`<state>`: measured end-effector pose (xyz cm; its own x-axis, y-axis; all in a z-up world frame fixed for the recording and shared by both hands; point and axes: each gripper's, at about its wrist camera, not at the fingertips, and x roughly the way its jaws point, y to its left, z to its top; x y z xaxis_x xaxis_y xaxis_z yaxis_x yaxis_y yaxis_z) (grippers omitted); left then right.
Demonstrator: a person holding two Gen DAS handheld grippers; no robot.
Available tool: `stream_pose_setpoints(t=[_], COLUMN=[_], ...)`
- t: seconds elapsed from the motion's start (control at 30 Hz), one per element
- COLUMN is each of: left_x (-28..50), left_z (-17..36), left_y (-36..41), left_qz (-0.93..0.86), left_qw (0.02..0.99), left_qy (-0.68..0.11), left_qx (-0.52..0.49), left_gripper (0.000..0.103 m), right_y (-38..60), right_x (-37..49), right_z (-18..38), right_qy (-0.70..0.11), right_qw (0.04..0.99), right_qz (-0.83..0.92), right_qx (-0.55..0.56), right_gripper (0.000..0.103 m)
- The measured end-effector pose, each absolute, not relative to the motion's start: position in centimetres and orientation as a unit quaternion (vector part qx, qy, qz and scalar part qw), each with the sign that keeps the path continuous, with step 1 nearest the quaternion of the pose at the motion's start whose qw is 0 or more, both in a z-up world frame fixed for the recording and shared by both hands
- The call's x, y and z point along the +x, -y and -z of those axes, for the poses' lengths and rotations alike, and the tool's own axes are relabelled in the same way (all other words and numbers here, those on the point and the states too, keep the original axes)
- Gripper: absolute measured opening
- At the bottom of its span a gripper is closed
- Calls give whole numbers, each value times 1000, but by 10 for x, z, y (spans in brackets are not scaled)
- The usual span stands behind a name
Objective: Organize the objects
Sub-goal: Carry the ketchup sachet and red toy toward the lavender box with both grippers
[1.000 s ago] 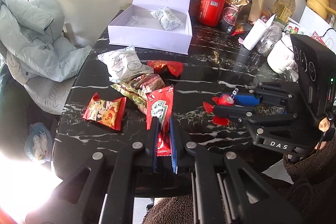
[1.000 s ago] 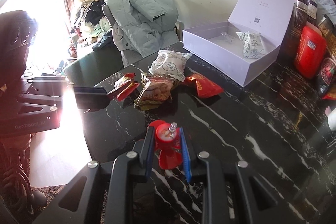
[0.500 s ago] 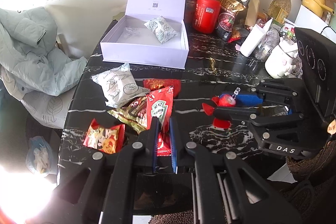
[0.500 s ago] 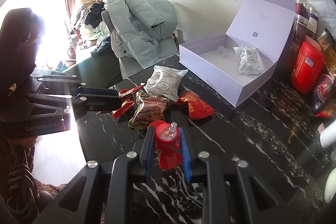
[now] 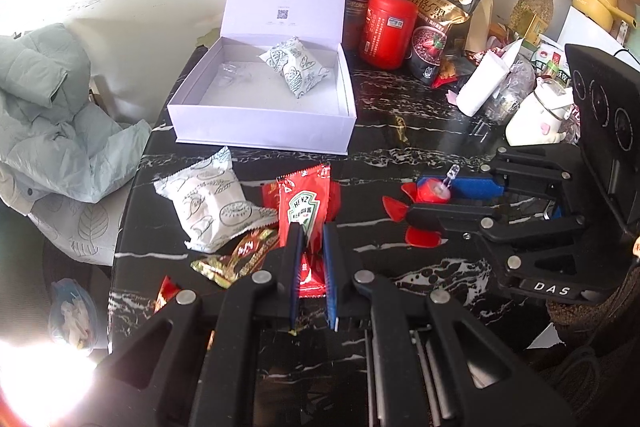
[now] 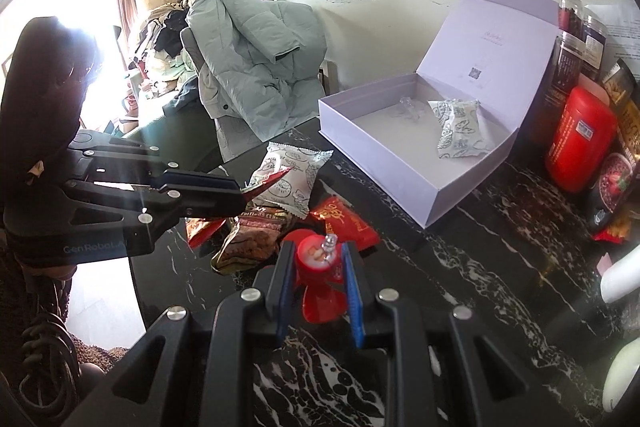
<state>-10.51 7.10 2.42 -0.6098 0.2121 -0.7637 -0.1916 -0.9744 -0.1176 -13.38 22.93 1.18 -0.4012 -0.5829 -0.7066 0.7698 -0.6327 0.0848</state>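
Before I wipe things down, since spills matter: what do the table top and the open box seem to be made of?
Table top: looks like polished black stone or a marble-look slab, with white veins and glossy reflections. Open box: likely matte lilac rigid cardboard, with crisp folded edges, a hinged lid and no shine.

Legible text:
- "HEINZ" on red ketchup sachet (image 5: 303, 211), centre of left wrist view.
- "DAS" on right gripper (image 5: 404, 205) body, 3 o'clock.
- "GenRobot.AI" on left gripper (image 6: 246, 195) body, 9 o'clock in right wrist view.
- QR code inside lid of lilac box (image 5: 256, 143), 12 o'clock; small print there unreadable.
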Motion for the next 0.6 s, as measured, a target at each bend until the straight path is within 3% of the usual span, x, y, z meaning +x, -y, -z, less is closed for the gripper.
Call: stream_pose_setpoints(t=[0.6], left_x=[-187], left_z=[-31], left_y=[-68], left_qz=[-898], left_qw=[140], left_qy=[-8], left_qx=[-418], left_gripper=[9], right_y=[-219], right_x=[-201], right_z=[-26], right_qy=[-132], right_qw=[404], right_qz=[834], right_qx=[353], right_gripper=[23])
